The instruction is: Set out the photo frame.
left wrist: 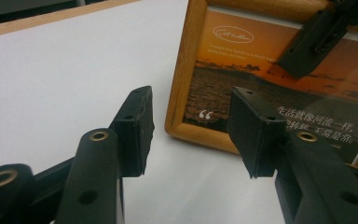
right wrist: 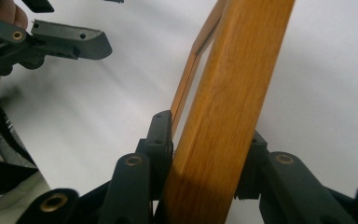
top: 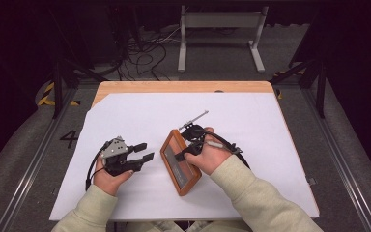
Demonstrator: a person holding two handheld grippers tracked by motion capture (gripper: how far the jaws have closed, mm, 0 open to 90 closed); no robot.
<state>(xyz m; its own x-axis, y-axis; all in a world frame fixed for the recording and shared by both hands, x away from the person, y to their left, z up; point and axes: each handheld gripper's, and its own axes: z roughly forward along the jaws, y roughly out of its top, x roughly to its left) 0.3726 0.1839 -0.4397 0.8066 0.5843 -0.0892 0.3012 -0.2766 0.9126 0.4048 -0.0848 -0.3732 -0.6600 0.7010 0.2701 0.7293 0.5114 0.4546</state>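
High view shows the right gripper pinching the edge of a wooden picture frame, near the middle of the white sheet on the table, while the left gripper hovers beside it, jaws spread and empty.

picture frame varnished wood, glossy print; tools matt black plastic; table cover smooth white paper.

The left gripper, jaws spread apart, hovers over the white sheet just beside the corner of the wooden picture frame, while another black jaw rests on the sunset print.
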